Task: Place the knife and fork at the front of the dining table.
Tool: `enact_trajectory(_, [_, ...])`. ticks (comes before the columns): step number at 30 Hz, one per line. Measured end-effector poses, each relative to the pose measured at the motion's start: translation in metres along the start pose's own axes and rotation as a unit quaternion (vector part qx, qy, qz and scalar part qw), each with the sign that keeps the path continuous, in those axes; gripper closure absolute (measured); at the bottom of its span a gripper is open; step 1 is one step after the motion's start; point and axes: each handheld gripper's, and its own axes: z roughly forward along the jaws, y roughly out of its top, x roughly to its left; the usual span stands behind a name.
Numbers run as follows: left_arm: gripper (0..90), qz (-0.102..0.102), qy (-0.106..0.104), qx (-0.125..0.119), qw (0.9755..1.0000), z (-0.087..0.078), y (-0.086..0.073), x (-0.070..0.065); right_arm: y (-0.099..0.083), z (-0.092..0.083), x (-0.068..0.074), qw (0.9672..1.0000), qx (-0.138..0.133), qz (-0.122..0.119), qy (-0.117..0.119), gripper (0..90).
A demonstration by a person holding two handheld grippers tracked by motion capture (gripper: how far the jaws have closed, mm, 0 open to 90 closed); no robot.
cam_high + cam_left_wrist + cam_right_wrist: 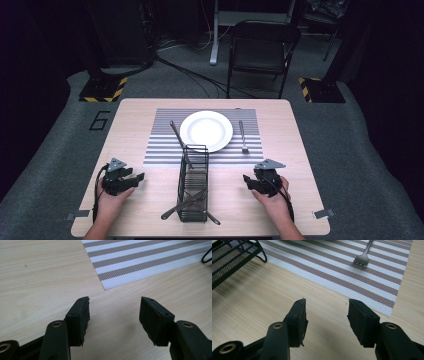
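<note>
Our left hand-held gripper (134,178) rests low on the worktop (135,125), its jaws apart at a middling width with nothing but bare wood between them; the left gripper view shows the corner of the striped placemat (150,262) just ahead. Our right hand-held gripper (248,181) sits on the other side of the worktop in the same way, jaws part open and empty, and its own view looks along them toward the fork (363,256) lying on the near edge of the placemat.

Between the two grippers stands the black wire cutlery rack (193,182), with utensils crossed at its near end and one long handle leaning out of its far end toward the white plate (206,131). The plate sits in the middle of the placemat, and the fork lies to its right, well apart from the rack.

We judge the step in hand to be laying the setting, with the utensils in the rack next in line. To do it well, we should bring one gripper in from the side of the rack, line the jaws across a single handle rather than across two crossed ones, and close only when the handle sits squarely between the pads. The other gripper can steady the rack's rim so that it does not slide or tip as the utensil lifts. We should draw the handle out along its own length so that it clears the wires.
</note>
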Motion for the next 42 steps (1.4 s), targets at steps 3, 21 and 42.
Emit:
enact_trajectory(3, [41.2,-0.002,-0.008,0.001,1.0,-0.005,0.005,-0.005,0.0,0.0,0.0,1.0,-0.001,0.0,0.002,48.3])
enact_trajectory(21, [45.0,0.055,-0.043,0.0,0.9976,-0.029,0.059,-0.048,-0.002,-0.001,-0.001,0.9999,-0.003,0.01,0.011,47.3])
enact_trajectory(42, [48.2,0.07,-0.089,-0.041,0.9927,-0.056,0.12,-0.082,-0.004,0.001,-0.005,0.9996,0.003,0.024,0.011,47.3])
